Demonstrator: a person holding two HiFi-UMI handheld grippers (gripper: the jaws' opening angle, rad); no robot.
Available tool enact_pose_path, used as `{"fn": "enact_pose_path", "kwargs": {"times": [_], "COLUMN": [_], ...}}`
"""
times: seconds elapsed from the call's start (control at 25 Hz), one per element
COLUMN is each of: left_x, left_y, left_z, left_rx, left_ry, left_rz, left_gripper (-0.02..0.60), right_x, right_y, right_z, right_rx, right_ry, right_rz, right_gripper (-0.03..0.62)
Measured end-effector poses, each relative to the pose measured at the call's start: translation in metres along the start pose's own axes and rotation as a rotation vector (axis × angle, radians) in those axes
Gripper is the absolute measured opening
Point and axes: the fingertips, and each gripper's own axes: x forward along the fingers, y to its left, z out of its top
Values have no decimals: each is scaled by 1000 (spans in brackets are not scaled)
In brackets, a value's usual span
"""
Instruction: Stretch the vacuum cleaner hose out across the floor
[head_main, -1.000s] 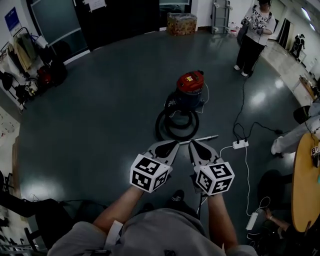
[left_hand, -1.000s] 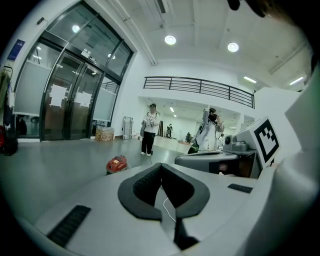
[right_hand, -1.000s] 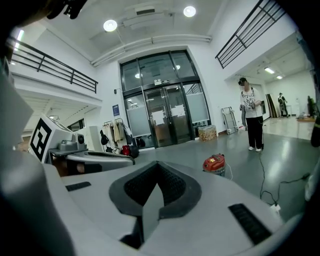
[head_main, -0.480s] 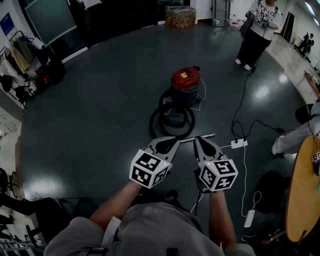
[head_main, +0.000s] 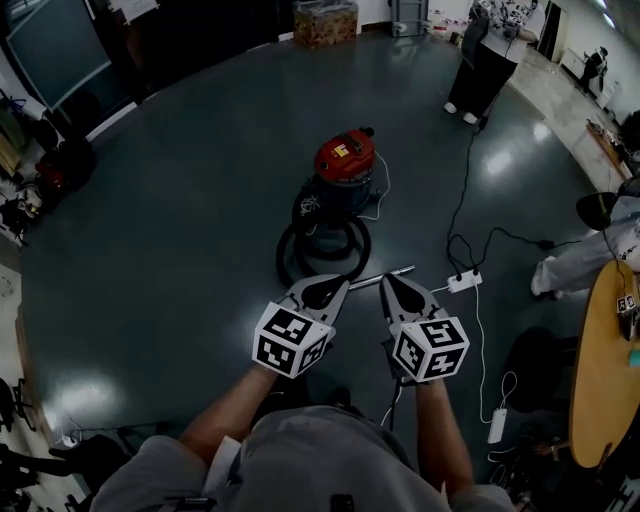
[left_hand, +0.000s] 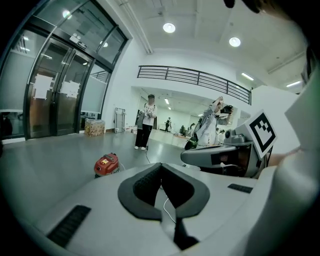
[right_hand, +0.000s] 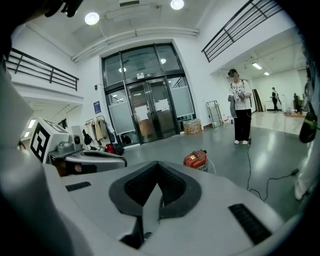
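Vacuum cleaner (head_main: 346, 166) carries yellow label (head_main: 341, 151)

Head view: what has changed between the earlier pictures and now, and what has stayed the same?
The person has stepped forward: the left gripper and right gripper have come nearer to the coiled hose, and the vacuum cleaner now shows further left. Nothing was taken or let go. Both grippers stay shut and empty; the hose stays coiled, the metal tube on the floor.

Left gripper (head_main: 343, 284), right gripper (head_main: 386, 281): both closed, apparently empty
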Motion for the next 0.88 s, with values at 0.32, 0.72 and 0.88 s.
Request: {"fn": "enact_pose_path", "kwargs": {"times": [0.32, 0.72, 0.88], "left_x": [28, 52, 72], "left_y": [102, 206, 236], "left_z": [-2, -36, -77], "left_rx": [-33, -17, -59], "left_ry": [44, 104, 168], "left_rz": [-26, -42, -13], "left_gripper": [9, 9, 9], "right_x": [95, 196, 233], "right_y": [-4, -25, -32], "right_z": [10, -29, -59], "right_rx": [-25, -195, -229], "right_ry": [87, 270, 313], "right_rz": [-47, -81, -32], "right_gripper": [6, 6, 6]}}
